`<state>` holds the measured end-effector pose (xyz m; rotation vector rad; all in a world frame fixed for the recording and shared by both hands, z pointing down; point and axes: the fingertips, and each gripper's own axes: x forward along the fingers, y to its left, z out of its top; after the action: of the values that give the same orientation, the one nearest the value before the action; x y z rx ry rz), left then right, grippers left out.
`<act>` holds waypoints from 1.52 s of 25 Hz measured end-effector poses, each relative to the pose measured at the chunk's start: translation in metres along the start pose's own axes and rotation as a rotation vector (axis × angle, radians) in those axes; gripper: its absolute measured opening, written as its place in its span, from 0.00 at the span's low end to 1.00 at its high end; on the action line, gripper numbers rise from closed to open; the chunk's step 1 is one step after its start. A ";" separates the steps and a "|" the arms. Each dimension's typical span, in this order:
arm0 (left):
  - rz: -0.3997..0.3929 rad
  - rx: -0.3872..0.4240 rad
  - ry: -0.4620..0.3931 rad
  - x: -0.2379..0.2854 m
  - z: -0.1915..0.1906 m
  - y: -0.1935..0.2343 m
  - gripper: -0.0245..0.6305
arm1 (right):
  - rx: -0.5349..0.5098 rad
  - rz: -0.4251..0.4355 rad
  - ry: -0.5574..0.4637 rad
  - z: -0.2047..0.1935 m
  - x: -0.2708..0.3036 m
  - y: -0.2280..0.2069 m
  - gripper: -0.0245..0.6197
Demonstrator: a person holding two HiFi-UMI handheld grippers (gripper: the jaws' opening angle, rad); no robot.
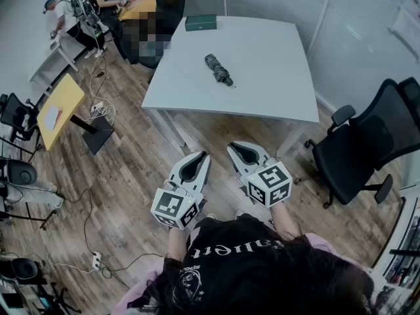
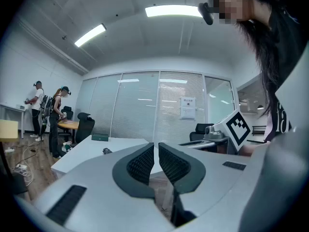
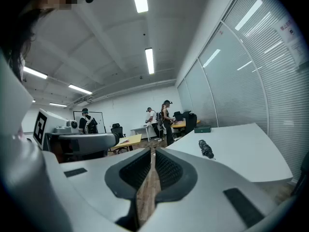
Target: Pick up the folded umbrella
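The folded umbrella (image 1: pixel 218 69), dark and compact, lies on the white table (image 1: pixel 275 84) near its middle. It also shows small in the left gripper view (image 2: pixel 107 151) and in the right gripper view (image 3: pixel 206 149). Both grippers are held side by side over the wooden floor, short of the table's near edge and well apart from the umbrella. My left gripper (image 1: pixel 202 156) (image 2: pixel 156 145) is shut with nothing between its jaws. My right gripper (image 1: pixel 233 147) (image 3: pixel 153 152) is shut and empty too.
A green box (image 1: pixel 201 22) sits at the table's far edge. A black office chair (image 1: pixel 367 143) stands to the right of the table. A yellow table (image 1: pixel 62 107) and loose cables (image 1: pixel 98 110) are on the left. People stand at the far left (image 1: pixel 79 15). A glass wall runs behind the table.
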<state>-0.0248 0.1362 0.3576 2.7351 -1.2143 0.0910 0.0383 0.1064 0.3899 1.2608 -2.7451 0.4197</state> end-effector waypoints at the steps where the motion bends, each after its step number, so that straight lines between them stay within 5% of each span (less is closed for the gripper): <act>1: 0.000 -0.001 0.001 0.001 -0.001 -0.001 0.11 | 0.001 0.001 0.000 -0.001 -0.001 -0.001 0.10; 26: 0.025 -0.018 0.031 0.025 -0.021 -0.045 0.11 | -0.002 0.080 0.003 -0.020 -0.039 -0.022 0.10; 38: 0.000 -0.022 0.050 0.047 -0.025 -0.030 0.11 | 0.008 0.081 0.029 -0.025 -0.016 -0.036 0.10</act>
<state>0.0289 0.1260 0.3843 2.6971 -1.1958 0.1449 0.0757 0.1028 0.4183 1.1391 -2.7798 0.4525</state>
